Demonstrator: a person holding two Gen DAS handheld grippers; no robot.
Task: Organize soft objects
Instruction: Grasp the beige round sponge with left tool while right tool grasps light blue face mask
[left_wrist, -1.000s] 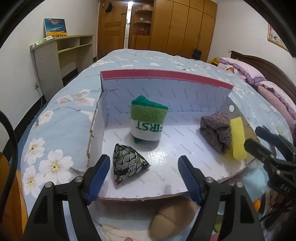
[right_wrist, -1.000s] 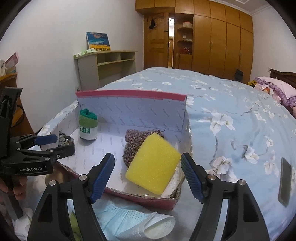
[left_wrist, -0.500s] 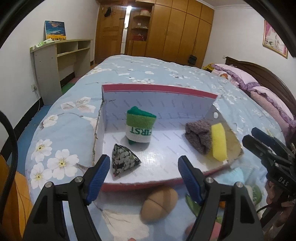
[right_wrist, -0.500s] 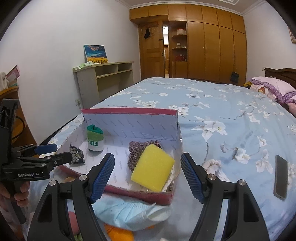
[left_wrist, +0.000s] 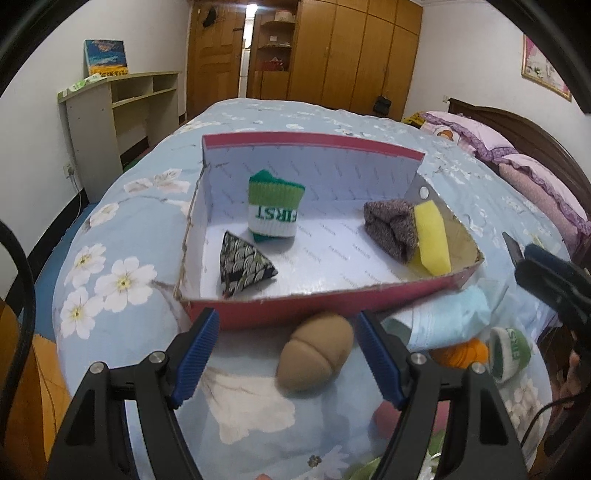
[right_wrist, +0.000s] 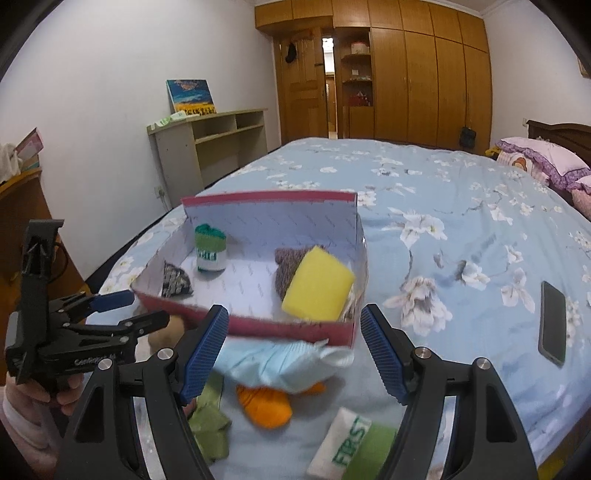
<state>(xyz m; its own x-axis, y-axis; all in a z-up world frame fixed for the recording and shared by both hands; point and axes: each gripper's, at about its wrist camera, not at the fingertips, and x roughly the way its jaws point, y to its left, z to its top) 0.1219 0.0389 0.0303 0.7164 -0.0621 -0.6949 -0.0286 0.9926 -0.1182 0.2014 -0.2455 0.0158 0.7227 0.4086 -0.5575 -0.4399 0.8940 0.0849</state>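
While both grippers hover just before the box (left_wrist: 332, 308) on the bed (right_wrist: 461, 206), each stands open and empty — left gripper (left_wrist: 286, 360), right gripper (right_wrist: 295, 349). Inside the box: sock (left_wrist: 275, 212), pouch (left_wrist: 243, 264), sponge (left_wrist: 430, 238) (leaning on knit roll (left_wrist: 389, 229)). Outside its front wall — tan plush (left_wrist: 314, 356).
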